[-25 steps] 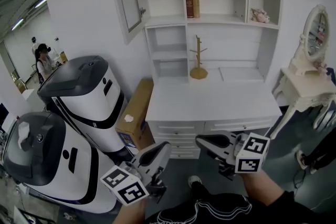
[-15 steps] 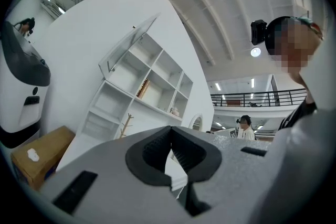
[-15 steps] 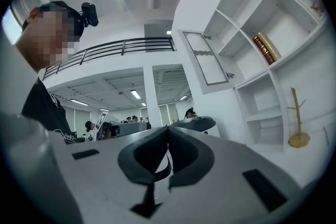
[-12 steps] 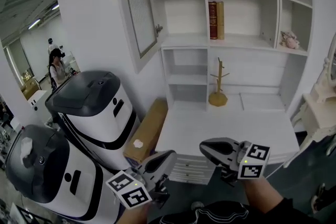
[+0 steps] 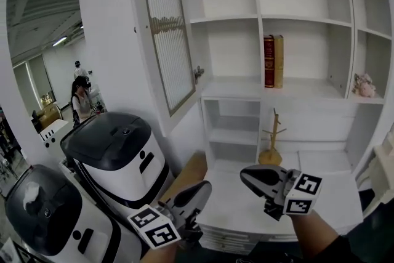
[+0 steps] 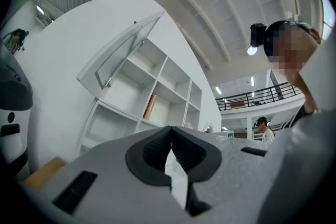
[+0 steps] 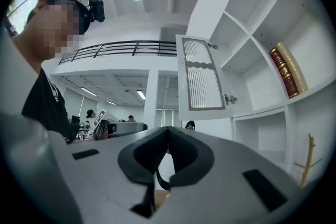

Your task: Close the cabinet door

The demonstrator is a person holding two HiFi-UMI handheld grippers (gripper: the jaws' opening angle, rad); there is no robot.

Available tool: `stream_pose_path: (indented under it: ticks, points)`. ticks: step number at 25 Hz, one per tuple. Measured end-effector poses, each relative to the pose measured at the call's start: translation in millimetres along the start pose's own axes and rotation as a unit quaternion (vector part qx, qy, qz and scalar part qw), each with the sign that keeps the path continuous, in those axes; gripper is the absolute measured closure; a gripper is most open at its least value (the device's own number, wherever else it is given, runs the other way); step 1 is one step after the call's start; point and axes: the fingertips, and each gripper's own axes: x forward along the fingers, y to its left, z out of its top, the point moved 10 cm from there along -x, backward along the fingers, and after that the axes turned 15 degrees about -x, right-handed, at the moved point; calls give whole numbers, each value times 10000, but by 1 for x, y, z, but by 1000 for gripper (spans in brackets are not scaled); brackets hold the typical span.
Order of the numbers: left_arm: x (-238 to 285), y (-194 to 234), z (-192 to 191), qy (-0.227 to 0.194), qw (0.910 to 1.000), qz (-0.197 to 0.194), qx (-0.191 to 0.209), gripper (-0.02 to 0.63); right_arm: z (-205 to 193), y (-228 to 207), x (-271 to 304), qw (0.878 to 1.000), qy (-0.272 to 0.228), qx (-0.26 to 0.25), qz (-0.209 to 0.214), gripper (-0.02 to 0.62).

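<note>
A white cabinet (image 5: 295, 19) of open shelves is seen filling the upper right of the head view, and its cabinet door (image 5: 167, 34), with a ribbed pane, is swung wide open at the upper centre, hinged at the top left compartment. Two white-and-black machines (image 5: 117, 160) are shown at the lower left only in the head view, under the door's free edge, beside a white desk top (image 5: 246, 209). The door (image 7: 202, 76) is presented almost face-on, with its latch, in the right gripper view, whereas it (image 6: 118, 55) is seen slantwise from below in the left gripper view. Open air is left between the door and both grippers, which are held low in the frame and well apart from it. The left gripper (image 5: 204, 188) is shown with its jaws together on nothing, and the right gripper (image 5: 245, 173) likewise closed and empty. Two books (image 5: 274, 61), a wooden mug tree (image 5: 271, 145) and a small plush toy (image 5: 363, 84) are found on the shelves.
</note>
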Motion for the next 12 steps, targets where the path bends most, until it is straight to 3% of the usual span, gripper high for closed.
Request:
stream_pose_path:
  ticks: [7, 12]
  points:
    - [2, 7, 53, -237, 9983, -115, 520, 603, 1, -26, 21, 9997, -179, 96, 129, 595]
    - [-6, 22, 104, -609, 9945, -60, 855, 603, -15, -38, 33, 9997, -10, 223, 41, 595]
